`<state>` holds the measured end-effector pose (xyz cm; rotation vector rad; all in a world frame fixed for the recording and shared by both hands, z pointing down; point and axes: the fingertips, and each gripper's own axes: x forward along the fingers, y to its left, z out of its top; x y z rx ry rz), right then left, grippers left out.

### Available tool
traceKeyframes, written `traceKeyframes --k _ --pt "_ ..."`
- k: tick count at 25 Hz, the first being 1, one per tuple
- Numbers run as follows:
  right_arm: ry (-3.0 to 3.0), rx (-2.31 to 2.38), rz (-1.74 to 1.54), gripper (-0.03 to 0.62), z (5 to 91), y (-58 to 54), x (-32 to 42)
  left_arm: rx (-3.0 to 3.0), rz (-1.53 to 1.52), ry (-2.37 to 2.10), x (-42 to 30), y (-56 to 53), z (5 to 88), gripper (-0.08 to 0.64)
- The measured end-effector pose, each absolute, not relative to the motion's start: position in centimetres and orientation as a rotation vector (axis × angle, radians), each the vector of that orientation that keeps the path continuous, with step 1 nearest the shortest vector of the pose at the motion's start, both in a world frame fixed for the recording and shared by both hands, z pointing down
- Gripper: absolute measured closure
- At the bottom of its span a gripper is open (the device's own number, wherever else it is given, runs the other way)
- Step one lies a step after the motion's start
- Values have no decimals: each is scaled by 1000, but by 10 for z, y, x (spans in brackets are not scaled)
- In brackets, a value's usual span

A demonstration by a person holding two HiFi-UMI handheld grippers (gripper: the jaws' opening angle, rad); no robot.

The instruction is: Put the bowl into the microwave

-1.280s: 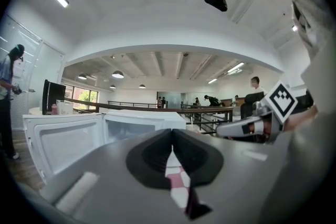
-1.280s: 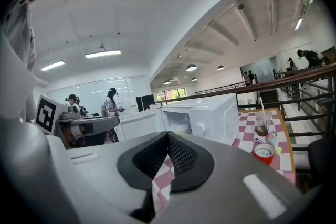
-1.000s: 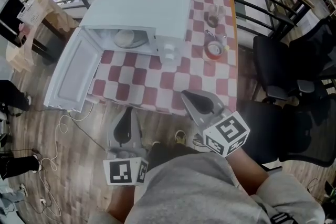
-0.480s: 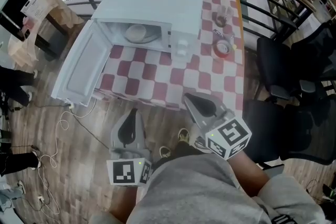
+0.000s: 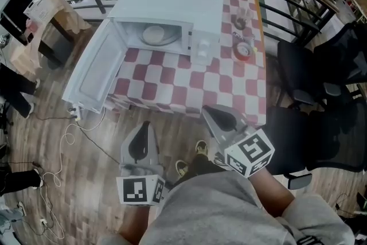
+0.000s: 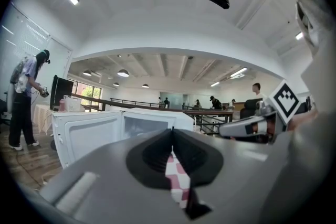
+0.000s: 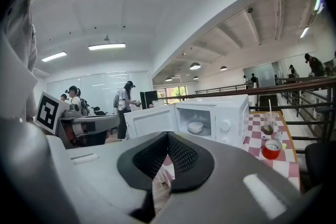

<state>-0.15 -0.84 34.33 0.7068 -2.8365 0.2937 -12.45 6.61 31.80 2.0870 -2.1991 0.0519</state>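
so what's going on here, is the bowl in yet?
Yes. The bowl sits inside the microwave on the checkered table, and the microwave door hangs wide open. A person stands back from the table with a gripper in each hand. The left gripper and the right gripper are both shut and hold nothing, and neither reaches past the table's near edge. The door is not yet closed.
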Motion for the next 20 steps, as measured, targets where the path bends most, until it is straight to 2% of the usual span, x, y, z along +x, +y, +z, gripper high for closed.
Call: traceKeyframes --k 20 --pt "-2805 817 224 595 343 45 8 2119 -6 -2192 -127 126 316 549"
